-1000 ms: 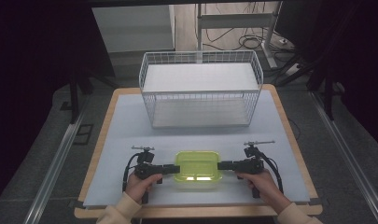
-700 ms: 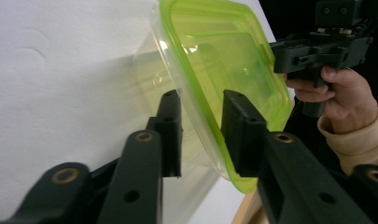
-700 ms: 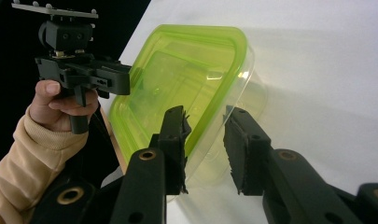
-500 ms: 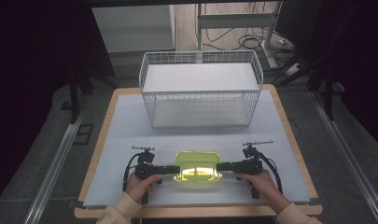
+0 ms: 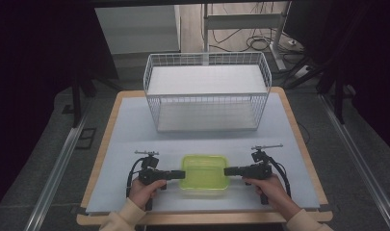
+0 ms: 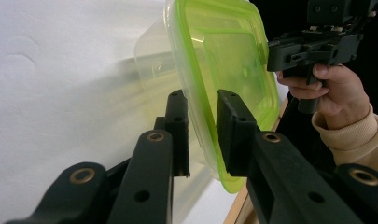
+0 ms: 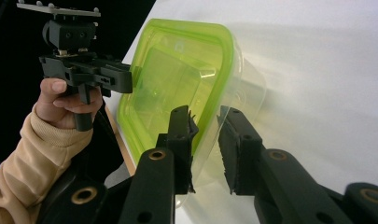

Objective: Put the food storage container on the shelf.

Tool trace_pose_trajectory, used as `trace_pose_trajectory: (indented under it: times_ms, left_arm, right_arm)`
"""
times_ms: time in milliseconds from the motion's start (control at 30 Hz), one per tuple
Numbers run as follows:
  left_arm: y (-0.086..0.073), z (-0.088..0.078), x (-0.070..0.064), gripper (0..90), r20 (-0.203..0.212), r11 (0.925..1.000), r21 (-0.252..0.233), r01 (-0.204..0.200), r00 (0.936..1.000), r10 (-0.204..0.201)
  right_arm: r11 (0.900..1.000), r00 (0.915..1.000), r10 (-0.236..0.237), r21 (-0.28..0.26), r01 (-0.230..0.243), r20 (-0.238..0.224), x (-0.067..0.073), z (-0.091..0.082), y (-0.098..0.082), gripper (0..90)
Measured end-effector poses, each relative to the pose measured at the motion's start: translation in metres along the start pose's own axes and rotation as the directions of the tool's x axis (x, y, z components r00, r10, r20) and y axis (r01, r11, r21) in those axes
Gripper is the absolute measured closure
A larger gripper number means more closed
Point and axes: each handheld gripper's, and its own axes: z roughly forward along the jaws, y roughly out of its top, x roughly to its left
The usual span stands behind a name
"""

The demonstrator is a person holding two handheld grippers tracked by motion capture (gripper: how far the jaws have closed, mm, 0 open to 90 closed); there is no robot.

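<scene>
A clear plastic container with a lime-green lid (image 5: 204,172) is at the front middle of the white mat, level, between my two grippers. My left gripper (image 5: 182,174) is shut on the lid's left rim. In the left gripper view its jaws (image 6: 203,135) pinch the green rim (image 6: 210,70) from both sides. My right gripper (image 5: 227,171) is shut on the opposite rim. In the right gripper view its jaws (image 7: 207,140) straddle the lid edge (image 7: 177,74). Each gripper view shows the other hand in a beige sleeve holding its gripper at the far rim.
A white wire basket (image 5: 207,95) stands at the back middle of the mat, open on top. The white mat (image 5: 130,134) covers a wooden table with a front edge (image 5: 202,219) close behind the hands. Dark floor and cables lie beyond.
The container has shifted slightly away from the front edge, with both grippers still on its ends. A glare on the lid half a second ago has gone.
</scene>
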Motion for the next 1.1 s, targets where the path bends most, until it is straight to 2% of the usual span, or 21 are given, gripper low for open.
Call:
trace_pose_trajectory:
  times_ms: [433, 600, 1100]
  left_arm:
    - [0.003, -0.004, -0.009, 81.4, -0.011, 0.9991, -0.019, -0.038, 0.9992, 0.038]
    - [0.008, -0.002, -0.014, 82.0, -0.029, 0.9971, -0.027, -0.071, 0.9971, 0.071]
    - [0.019, -0.005, -0.018, 82.1, -0.012, 0.9954, -0.047, -0.083, 0.9965, 0.083]
  right_arm:
    - [1.0, 0.9997, -0.02, -0.021, 0.021, 0.012, 0.004, -0.006, 0.004, 80.7]
    - [0.999, 0.9992, -0.03, -0.035, 0.031, 0.027, 0.005, -0.009, 0.008, 81.2]
    - [0.997, 0.9992, -0.038, -0.067, 0.039, 0.01, 0.009, -0.016, 0.019, 81.5]
